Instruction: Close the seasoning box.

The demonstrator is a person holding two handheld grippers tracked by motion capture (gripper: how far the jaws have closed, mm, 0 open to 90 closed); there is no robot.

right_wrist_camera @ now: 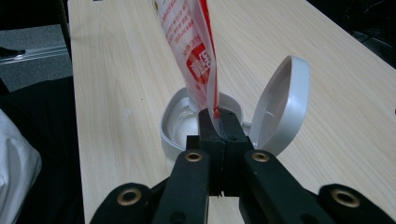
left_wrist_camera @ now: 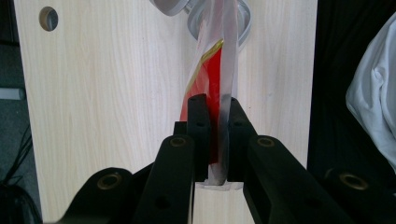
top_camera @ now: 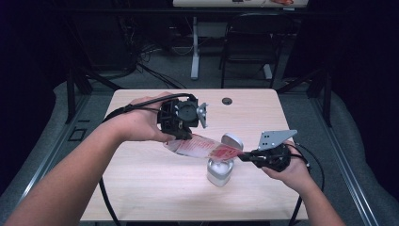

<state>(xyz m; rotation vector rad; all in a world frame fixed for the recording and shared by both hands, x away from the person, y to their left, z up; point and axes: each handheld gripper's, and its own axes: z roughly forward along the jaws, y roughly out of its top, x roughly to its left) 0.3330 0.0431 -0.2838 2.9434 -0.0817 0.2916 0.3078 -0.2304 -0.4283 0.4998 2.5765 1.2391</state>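
A clear plastic packet (top_camera: 202, 147) with red print hangs stretched between my two grippers above the table. My left gripper (top_camera: 181, 134) is shut on its left end; in the left gripper view the packet (left_wrist_camera: 212, 84) runs up from the closed jaws (left_wrist_camera: 215, 105). My right gripper (top_camera: 245, 157) is shut on the packet's right end (right_wrist_camera: 196, 51), its fingertips (right_wrist_camera: 219, 119) pinching the film. Under the packet stands a small white container (top_camera: 219, 172) with its hinged lid (top_camera: 232, 141) flipped open; the bowl (right_wrist_camera: 180, 123) and its lid (right_wrist_camera: 282, 105) lie just past the right jaws.
The light wood table (top_camera: 141, 188) has a round cable hole (top_camera: 227, 100) near its far edge. A black chair (top_camera: 249, 42) and a desk leg (top_camera: 195, 47) stand beyond the table. White cloth (left_wrist_camera: 373, 93) lies off the table's side.
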